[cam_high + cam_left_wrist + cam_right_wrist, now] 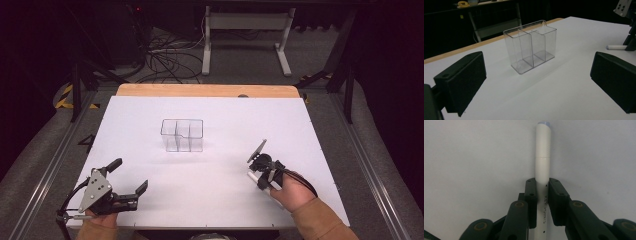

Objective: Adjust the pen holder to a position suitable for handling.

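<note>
Your right gripper clamped on white pen, flat on table. Clear organizer sits at 10 o'clock from it. Left gripper wide open, empty.

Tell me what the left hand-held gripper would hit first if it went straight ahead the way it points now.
Probably the clear divided box: it sits ahead of the open left hand-held gripper, slightly left of centre, with bare white table before it. Depth is hard to judge.

White marker with black lettering; clear three-compartment organizer; white desk, wooden far edge; black hand-held gripper pads
</note>
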Demonstrator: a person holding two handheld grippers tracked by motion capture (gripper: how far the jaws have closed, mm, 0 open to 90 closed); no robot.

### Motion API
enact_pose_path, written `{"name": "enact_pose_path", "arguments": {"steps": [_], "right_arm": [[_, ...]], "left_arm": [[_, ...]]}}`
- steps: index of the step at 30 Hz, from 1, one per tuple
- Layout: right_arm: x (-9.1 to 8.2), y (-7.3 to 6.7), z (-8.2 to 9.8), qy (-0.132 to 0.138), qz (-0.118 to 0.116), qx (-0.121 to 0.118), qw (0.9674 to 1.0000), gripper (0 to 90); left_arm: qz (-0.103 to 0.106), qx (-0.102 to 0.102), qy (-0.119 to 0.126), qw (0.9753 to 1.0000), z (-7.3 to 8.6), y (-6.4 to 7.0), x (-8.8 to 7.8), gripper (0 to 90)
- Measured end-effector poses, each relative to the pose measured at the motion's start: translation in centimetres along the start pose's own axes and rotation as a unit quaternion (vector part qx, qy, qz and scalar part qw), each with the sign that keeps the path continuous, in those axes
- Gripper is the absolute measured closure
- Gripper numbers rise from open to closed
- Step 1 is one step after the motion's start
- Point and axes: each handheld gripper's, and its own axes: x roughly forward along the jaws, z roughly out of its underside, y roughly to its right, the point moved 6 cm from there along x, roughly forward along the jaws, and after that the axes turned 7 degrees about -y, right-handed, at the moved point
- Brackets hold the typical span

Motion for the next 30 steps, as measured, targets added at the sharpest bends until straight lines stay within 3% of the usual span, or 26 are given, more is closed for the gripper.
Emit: {"name": "enact_pose_path", "arguments": {"steps": [6, 15, 30], "right_arm": [[-0.1, -0.1, 0.0, 0.003, 0.005, -0.003, 1.0, 78.6], [-2.5, 0.1, 0.1, 0.06, 0.002, -0.008, 0.9982, 78.7], [-4.0, 0.0, -0.1, 0.094, 0.01, -0.024, 0.9952, 78.6]], "left_arm": [[0.0, -0.001, 0.0, 1.0, 0.0, 0.0, 0.0, 1.0], [-0.001, -0.001, 0.0, 1.0, 0.0, 0.0, 0.0, 1.0], [0.0, -0.004, 0.001, 1.0, 0.0, 0.0, 0.1, 1.1]]}}
